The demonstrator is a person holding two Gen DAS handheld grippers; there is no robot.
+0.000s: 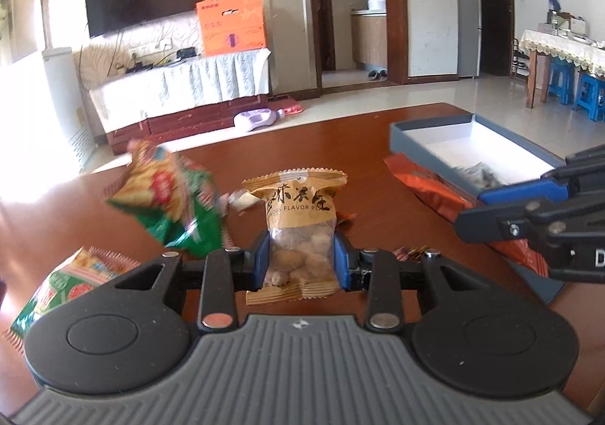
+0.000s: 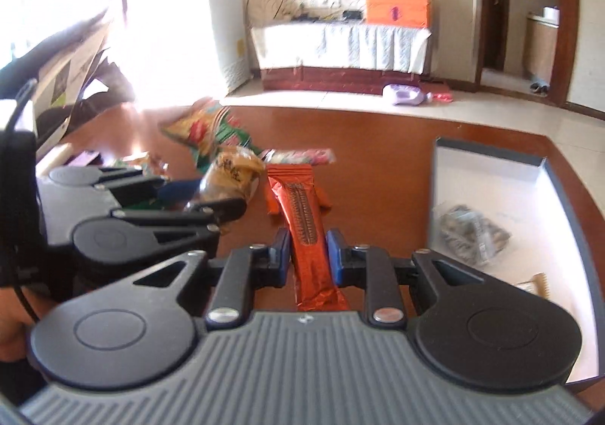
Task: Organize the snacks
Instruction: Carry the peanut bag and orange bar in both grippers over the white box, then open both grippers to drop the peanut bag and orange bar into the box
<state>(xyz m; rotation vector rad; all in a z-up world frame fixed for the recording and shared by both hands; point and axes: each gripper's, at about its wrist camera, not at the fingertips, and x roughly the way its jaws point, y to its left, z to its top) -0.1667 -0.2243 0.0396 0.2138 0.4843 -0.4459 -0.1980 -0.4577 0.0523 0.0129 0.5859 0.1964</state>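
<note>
L gripper (image 1: 301, 261) clamps nut pkt (image 1: 298, 224) | R gripper (image 2: 308, 255) clamps orange bar (image 2: 308, 232), both above table (image 1: 378, 145) | box (image 2: 544, 175) to R | tip: keep grip firm, lower inside walls beside grey pkt (image 2: 469, 232)

The left tongs (image 1: 301, 261), black with blue pads, clasp a tan packet (image 1: 298, 232) with black lettering and a clear window; at ten o'clock lies a green bag (image 1: 166, 205) with yellow and red print. The right tongs (image 2: 308, 255) pinch an orange wrapper (image 2: 306, 232) bearing a dark brown stripe, and at three o'clock on the reddish-brown desk (image 2: 378, 160) sits a slate-blue box (image 2: 491, 151) lined white.
</note>
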